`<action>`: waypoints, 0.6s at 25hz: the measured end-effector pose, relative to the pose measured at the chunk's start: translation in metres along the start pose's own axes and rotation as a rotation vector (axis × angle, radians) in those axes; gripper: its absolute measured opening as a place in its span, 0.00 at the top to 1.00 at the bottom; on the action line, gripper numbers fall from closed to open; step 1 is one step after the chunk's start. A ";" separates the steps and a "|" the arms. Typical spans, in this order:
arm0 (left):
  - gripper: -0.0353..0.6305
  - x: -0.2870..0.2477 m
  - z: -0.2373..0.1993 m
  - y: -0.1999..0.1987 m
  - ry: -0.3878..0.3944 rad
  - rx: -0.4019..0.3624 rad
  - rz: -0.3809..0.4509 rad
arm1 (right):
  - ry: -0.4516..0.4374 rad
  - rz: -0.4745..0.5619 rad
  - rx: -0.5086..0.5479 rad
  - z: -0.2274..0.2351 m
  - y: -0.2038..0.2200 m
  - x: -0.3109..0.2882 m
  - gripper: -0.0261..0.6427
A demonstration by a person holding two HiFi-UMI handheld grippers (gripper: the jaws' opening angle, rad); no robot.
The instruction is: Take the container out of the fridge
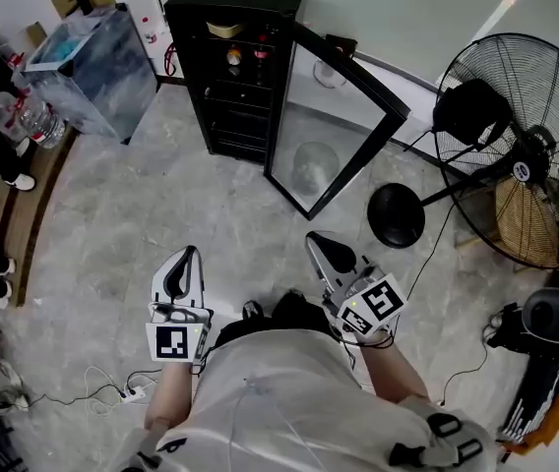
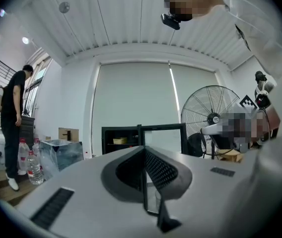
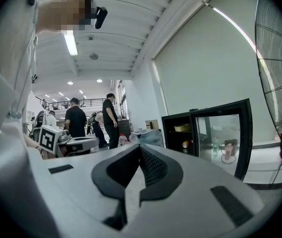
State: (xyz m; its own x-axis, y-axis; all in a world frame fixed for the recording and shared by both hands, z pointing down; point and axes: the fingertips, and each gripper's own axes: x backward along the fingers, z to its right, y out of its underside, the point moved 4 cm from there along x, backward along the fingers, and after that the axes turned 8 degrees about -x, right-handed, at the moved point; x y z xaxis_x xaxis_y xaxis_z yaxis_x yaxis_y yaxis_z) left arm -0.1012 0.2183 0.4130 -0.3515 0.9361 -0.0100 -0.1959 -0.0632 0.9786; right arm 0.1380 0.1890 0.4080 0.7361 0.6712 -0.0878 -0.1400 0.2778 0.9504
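Left tool (image 1: 189, 259) and right tool (image 1: 319, 246): both pressed shut on nothing, held low at bottom centre of the head view, aimed toward the fridge (image 1: 235, 67) at top centre and well apart from it. Fridge door (image 1: 339, 116): stands open, swung to the right. Container (image 1: 224, 29): apparently the pale yellow tub on the top shelf, sits untouched. Done, judging by this: door open. Left: close in, open a tool, grip the container, draw it out.

industrial workshop hall: mezzanine railing (image 3: 61, 102), strip light (image 3: 71, 42), floor fan (image 1: 526, 155).
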 end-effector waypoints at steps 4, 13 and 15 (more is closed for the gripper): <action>0.93 -0.015 -0.008 0.012 0.027 0.017 -0.011 | 0.021 -0.001 -0.013 0.006 0.004 -0.008 0.94; 0.93 -0.115 -0.040 0.018 0.025 -0.011 -0.003 | 0.007 -0.065 0.050 0.085 0.003 -0.073 0.94; 0.93 -0.143 -0.054 0.017 0.008 -0.018 -0.004 | -0.013 -0.061 0.055 0.106 -0.013 -0.099 0.94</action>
State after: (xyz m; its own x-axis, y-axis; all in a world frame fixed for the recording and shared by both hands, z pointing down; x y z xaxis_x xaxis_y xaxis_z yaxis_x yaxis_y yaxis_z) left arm -0.1037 0.0646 0.4195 -0.3584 0.9334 -0.0152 -0.2134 -0.0660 0.9747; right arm 0.1369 0.0459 0.4364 0.7509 0.6450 -0.1420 -0.0585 0.2791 0.9585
